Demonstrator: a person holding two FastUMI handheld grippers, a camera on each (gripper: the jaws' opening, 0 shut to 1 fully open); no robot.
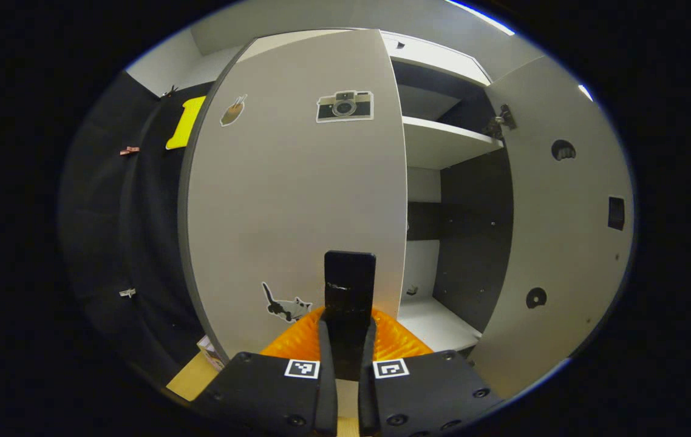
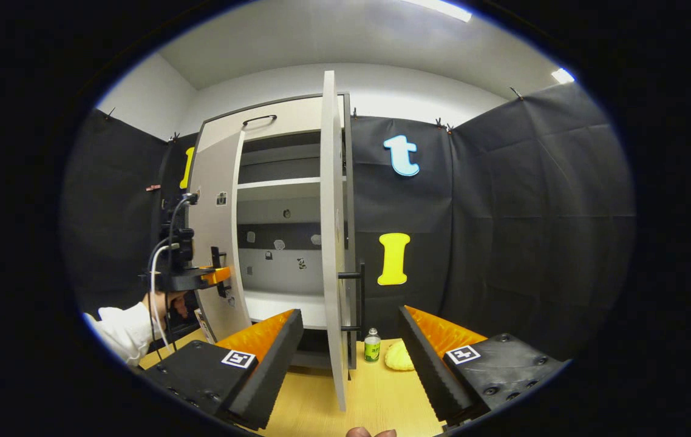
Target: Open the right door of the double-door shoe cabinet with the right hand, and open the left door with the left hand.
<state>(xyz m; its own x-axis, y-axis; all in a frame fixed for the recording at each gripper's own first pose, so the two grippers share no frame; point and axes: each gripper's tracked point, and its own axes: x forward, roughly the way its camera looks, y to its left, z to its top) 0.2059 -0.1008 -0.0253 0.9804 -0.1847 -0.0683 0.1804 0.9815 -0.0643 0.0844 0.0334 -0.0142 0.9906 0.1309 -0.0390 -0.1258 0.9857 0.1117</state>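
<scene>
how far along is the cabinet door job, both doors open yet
Done: the right door stands wide open, and the right gripper is open, off it. In hand: the left gripper is shut on the left door's handle, the left door partly open. Left: swing it fully open.

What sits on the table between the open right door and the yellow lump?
A small green bottle, standing between the right door and the yellow lump, in the right gripper view.

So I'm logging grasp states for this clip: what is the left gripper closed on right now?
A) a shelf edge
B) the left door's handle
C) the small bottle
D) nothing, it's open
B: in the left gripper view the left gripper is shut on the dark handle of the left door.
</scene>
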